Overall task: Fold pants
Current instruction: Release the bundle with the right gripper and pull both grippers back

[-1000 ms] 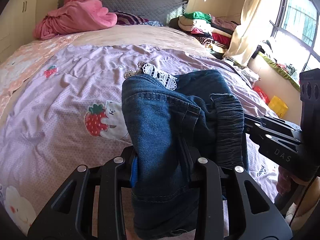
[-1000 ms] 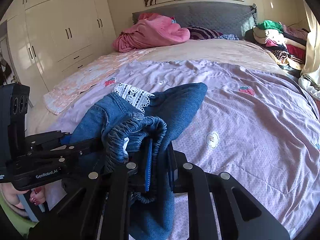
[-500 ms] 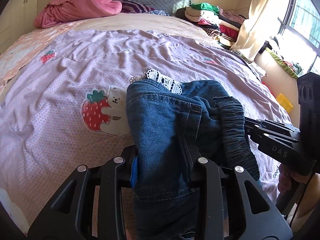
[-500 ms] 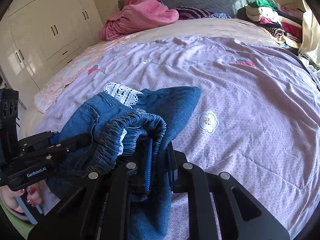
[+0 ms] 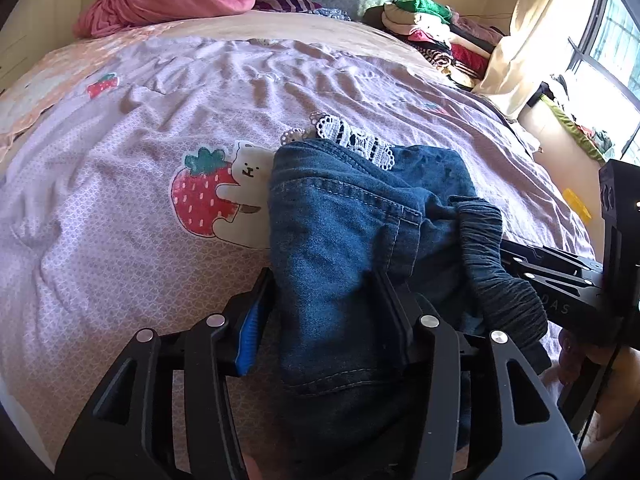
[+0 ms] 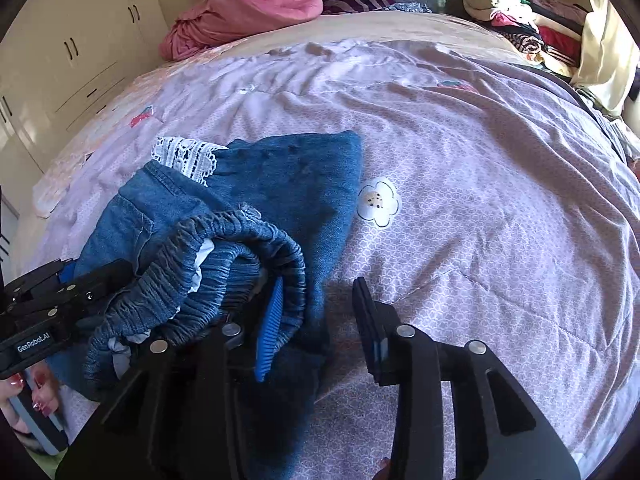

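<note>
We see folded denim pants (image 5: 344, 240) lying on the bed (image 5: 120, 208), at twelve o'clock from both grippers. Left gripper (image 5: 324, 300) and right gripper (image 6: 320, 308) jaws spread apart, apparently releasing them there.

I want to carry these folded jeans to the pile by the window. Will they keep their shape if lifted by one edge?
Probably not. The jeans look soft: the elastic waistband curls and sags over the right gripper, whose fingers stand apart. The layers lie loose, so they would likely unfold. The left gripper straddles a thick denim fold, which suggests some weight.
</note>
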A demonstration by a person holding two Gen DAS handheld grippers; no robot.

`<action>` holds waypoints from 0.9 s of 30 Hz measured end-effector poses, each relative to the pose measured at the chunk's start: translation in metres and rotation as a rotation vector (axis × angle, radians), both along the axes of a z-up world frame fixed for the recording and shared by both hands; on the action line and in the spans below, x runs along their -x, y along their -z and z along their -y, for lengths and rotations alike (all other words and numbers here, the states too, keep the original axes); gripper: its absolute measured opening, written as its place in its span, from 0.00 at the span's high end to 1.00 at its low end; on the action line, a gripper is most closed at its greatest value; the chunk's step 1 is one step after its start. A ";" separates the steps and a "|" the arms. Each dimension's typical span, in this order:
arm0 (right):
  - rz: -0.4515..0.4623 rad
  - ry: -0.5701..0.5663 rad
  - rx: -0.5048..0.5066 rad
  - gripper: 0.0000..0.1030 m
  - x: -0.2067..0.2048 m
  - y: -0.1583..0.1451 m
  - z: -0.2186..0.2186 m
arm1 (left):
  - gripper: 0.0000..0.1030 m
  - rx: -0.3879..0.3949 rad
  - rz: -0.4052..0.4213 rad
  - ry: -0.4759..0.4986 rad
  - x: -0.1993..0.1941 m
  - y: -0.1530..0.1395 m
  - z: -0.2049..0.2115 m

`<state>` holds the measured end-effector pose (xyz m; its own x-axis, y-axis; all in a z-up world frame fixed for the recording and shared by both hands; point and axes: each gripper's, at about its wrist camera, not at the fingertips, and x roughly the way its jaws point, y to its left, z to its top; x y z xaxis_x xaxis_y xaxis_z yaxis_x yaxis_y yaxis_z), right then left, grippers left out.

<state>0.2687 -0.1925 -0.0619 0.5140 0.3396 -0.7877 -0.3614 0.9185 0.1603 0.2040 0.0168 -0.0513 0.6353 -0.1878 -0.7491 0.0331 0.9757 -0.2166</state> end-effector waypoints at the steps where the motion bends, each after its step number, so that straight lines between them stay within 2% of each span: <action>1: -0.001 0.006 0.001 0.60 0.001 -0.001 0.002 | 0.58 0.002 -0.001 -0.001 0.001 0.000 0.000; 7: -0.018 0.029 -0.024 0.49 0.009 -0.005 0.010 | 0.53 -0.004 0.002 -0.004 0.009 -0.004 -0.001; 20: 0.015 0.051 -0.038 0.43 0.048 -0.019 0.026 | 0.45 -0.018 0.013 -0.018 0.035 -0.016 -0.002; 27: 0.048 0.057 -0.071 0.41 0.076 -0.032 0.035 | 0.38 -0.028 0.035 -0.029 0.057 -0.031 -0.003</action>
<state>0.1932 -0.2270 -0.0302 0.5708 0.3626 -0.7367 -0.3176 0.9249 0.2091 0.1470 0.0194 -0.0202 0.6660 -0.1480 -0.7311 0.0114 0.9820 -0.1884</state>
